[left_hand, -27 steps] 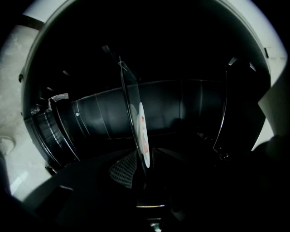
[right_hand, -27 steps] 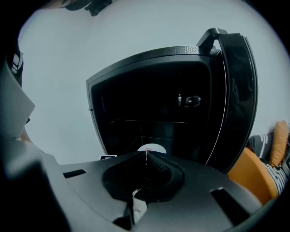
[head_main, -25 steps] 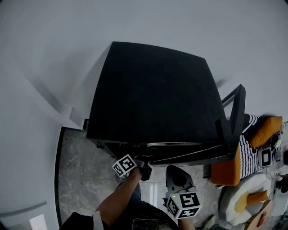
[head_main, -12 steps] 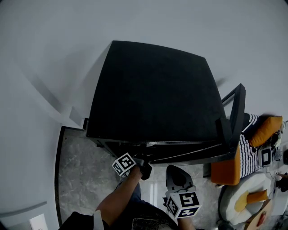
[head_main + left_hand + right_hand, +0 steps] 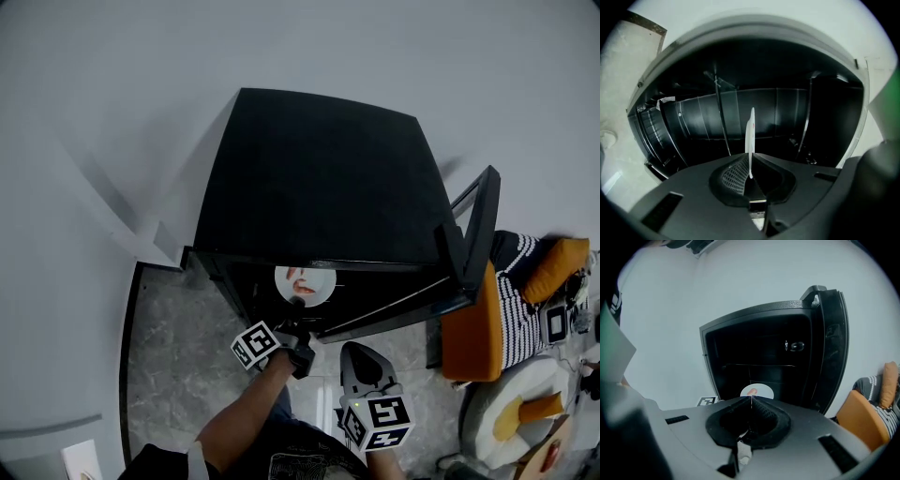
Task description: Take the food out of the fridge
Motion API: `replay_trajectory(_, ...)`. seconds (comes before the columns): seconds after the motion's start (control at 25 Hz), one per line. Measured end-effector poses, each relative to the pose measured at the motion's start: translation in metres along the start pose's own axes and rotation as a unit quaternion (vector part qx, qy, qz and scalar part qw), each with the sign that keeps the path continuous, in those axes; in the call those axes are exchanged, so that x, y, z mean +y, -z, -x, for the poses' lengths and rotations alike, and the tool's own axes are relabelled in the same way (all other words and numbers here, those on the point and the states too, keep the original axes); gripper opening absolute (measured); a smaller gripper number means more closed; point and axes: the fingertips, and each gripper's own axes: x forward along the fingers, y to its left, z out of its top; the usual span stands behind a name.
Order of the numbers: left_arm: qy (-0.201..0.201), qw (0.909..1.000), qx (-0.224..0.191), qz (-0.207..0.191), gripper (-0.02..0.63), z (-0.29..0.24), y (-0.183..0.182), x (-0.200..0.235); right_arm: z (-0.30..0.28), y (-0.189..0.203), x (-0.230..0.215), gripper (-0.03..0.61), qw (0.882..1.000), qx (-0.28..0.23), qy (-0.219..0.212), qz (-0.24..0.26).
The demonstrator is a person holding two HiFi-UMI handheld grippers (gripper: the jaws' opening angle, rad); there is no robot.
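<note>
The left hand-held gripper (image 5: 297, 309) is clenched on the near rim of 1 white plate (image 5: 305, 283). Its 2 jaws pinch the thin edge, which shows as a white sliver between them in the left gripper view. The plate carries a few reddish pieces of food (image 5: 300, 277) and sits right at the mouth of the black fridge (image 5: 319, 187). The fridge door (image 5: 473, 234) stands swung open on the right. I can't quite tell from here whether the plate is clear of the shelf or only just above it.

A pinch on 1 edge leaves the far side free to droop, so I'd say the wrist wants to hold flat. The pull should come straight back out, well away from the door. The right hand-held gripper (image 5: 751, 398) hangs just beside, jaws together on nothing. It could open and steady the opposite rim.
</note>
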Motion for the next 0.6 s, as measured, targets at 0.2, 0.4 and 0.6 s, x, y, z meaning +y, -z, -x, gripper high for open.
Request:
replay_trajectory(0.2,0.009,0.9999,-0.01,-0.003,0.023,0.026,0.011,-0.02,0.025,0.004,0.01,0.023,1.0,-0.013,-0.009,0.001)
replay_trajectory(0.4,0.015,0.9998,-0.016,-0.006,0.023,0.053,0.027,-0.038,0.051,0.01,0.015,0.023,1.0,-0.024,-0.013,-0.002)
replay_trajectory(0.6,0.02,0.9995,-0.019,-0.012,0.023,0.08,0.044,-0.053,0.077,0.017,0.019,0.023,0.999,-0.038,-0.015,-0.005)
